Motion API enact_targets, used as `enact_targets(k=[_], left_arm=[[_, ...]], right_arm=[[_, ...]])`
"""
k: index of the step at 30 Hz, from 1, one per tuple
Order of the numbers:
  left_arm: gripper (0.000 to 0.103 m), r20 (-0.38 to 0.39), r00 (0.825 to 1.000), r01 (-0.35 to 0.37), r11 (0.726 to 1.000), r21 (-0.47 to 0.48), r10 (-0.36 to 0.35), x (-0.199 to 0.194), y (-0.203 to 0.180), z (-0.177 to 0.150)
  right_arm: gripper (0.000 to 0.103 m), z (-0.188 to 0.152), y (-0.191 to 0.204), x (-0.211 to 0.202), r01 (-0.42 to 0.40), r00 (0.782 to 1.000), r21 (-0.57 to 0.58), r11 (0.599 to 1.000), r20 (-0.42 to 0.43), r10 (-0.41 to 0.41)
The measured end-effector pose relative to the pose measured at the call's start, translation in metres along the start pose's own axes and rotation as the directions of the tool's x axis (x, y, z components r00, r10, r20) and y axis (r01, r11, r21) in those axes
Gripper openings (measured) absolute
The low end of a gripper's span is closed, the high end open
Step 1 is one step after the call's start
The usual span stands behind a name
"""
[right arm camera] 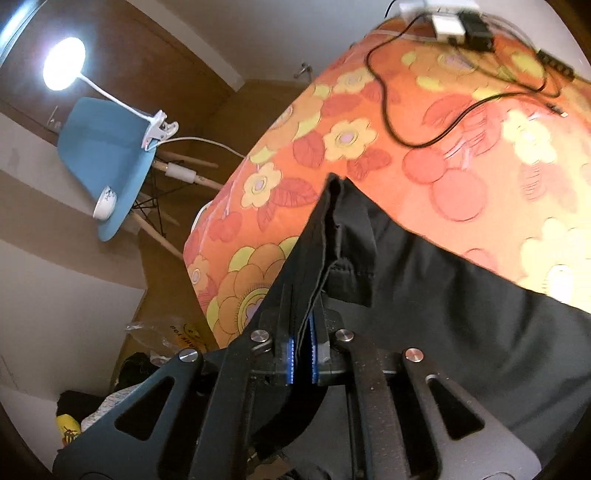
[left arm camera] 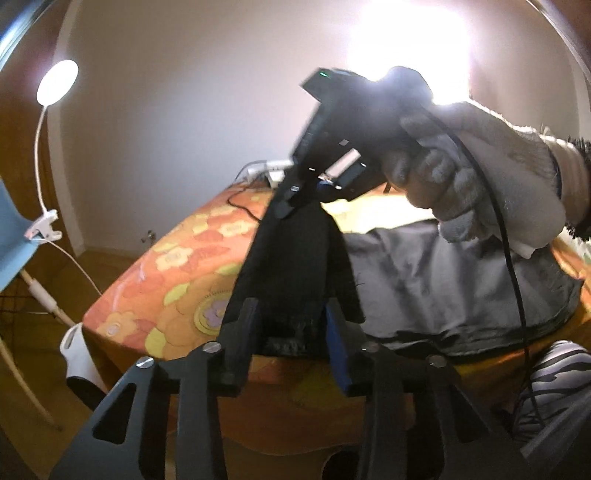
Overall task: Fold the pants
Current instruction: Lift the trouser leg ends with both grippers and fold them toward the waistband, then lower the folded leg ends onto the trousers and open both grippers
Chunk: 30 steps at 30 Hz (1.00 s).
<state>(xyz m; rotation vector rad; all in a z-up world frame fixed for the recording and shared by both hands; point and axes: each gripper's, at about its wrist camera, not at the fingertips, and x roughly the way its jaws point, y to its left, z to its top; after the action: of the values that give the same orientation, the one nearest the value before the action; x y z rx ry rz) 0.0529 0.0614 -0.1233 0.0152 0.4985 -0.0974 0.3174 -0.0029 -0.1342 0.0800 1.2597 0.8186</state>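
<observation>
Pants (right arm camera: 424, 295) of dark fabric lie spread over the near part of the tabletop (right arm camera: 424, 166), which wears an orange cloth printed with flowers; one folded corner of the garment is lifted off the surface toward the tabletop's left corner; the right gripper (right arm camera: 301, 332) is clenched on that corner, its blue-lined pads pressed against the doubled hem that runs up between them; in the left wrist view the same gripper (left arm camera: 286, 206) hangs above the tabletop, held by a gloved hand (left arm camera: 480, 173), with the black strip of cloth drooping from its tip; the left gripper (left arm camera: 291, 325) stands parted, the dark fabric lying in the gap between its fingers, and whether either pad presses on the cloth I cannot tell; the rest of the pants (left arm camera: 461, 288) rests flat along the near edge, reaching toward the right; a black cable (right arm camera: 406, 122) loops across the far part of the tabletop to a white power strip (right arm camera: 443, 20) at the far edge; a clip lamp (right arm camera: 62, 62) is clamped to a blue chair (right arm camera: 103, 155) beyond the left edge, with a small white bowl (right arm camera: 104, 203) on its seat.
</observation>
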Motion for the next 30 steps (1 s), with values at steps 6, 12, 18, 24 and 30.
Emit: enact_targets(k=[6, 12, 18, 24, 30], left_arm=[[0.04, 0.042, 0.997, 0.065, 0.996, -0.062, -0.063, -0.017, 0.007, 0.02], [0.04, 0.099, 0.987, 0.135, 0.99, -0.044, -0.13, -0.037, -0.002, 0.04], [0.04, 0.052, 0.978, 0.203, 0.979, -0.025, -0.202, -0.019, -0.012, 0.049], [0.04, -0.049, 0.955, 0.294, 0.955, 0.037, -0.292, 0.022, -0.05, 0.052], [0.04, -0.141, 0.929, 0.359, 0.924, 0.129, -0.341, 0.051, -0.096, 0.048]], right_arm=[[0.007, -0.013, -0.007, -0.042, 0.06, 0.997, 0.02, 0.998, 0.04, -0.061], [0.006, -0.029, -0.031, -0.092, 0.11, 0.989, 0.077, 0.991, 0.09, -0.117], [0.006, -0.054, -0.059, -0.141, 0.184, 0.975, 0.109, 0.977, 0.103, -0.195], [0.006, -0.095, -0.111, -0.187, 0.202, 0.966, 0.219, 0.955, 0.114, -0.231], [0.006, -0.145, -0.171, -0.212, 0.221, 0.96, 0.33, 0.918, 0.093, -0.265]])
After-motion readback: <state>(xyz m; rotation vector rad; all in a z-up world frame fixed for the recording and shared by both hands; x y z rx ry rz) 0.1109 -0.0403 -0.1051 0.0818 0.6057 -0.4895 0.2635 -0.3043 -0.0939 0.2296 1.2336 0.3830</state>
